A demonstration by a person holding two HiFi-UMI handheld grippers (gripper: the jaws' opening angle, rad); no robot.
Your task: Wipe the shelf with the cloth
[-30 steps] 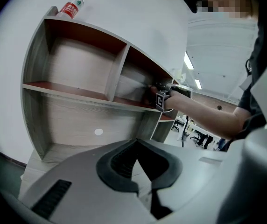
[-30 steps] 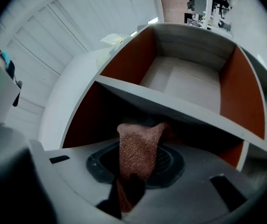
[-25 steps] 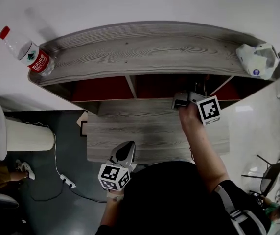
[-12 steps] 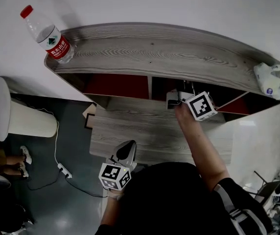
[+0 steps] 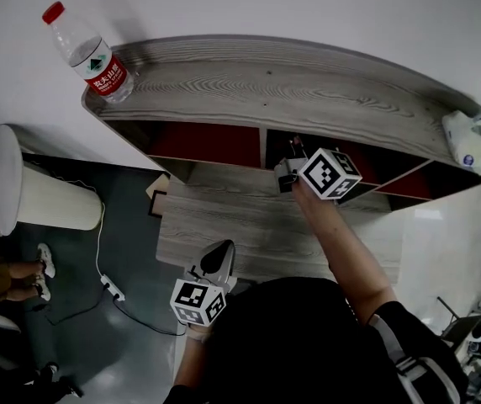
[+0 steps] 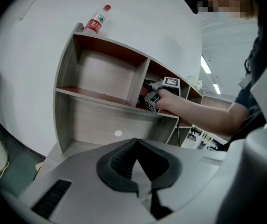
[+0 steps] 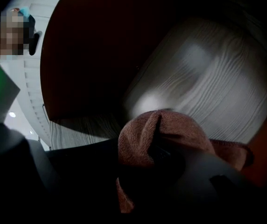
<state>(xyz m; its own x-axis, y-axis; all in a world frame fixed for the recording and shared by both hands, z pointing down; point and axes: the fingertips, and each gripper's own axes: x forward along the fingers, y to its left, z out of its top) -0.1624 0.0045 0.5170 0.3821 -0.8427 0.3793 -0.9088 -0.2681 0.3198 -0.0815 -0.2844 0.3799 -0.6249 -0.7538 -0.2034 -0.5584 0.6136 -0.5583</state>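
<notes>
- Right gripper (image 5: 293, 156) has swept left inside the upper shelf (image 5: 266, 82) compartment and is now close to the vertical divider (image 5: 262, 146); 1 second back it sat further right.
- Its jaws are clamped nearly shut on the reddish cloth (image 7: 154, 136), which bunches out over the tips.
- The cloth is inside that compartment, right at the wood-grain board; actual contact is unclear.
- Left gripper (image 6: 136, 164) has its jaws together with nothing held, and it has barely shifted, parked low over the lower board (image 5: 240, 225).
- Bottle (image 5: 89, 53) and white bag (image 5: 474, 141) on top are unmoved.
- Reads as 1 wiping pass nearly finished for this compartment; the left compartment likely remains.
</notes>
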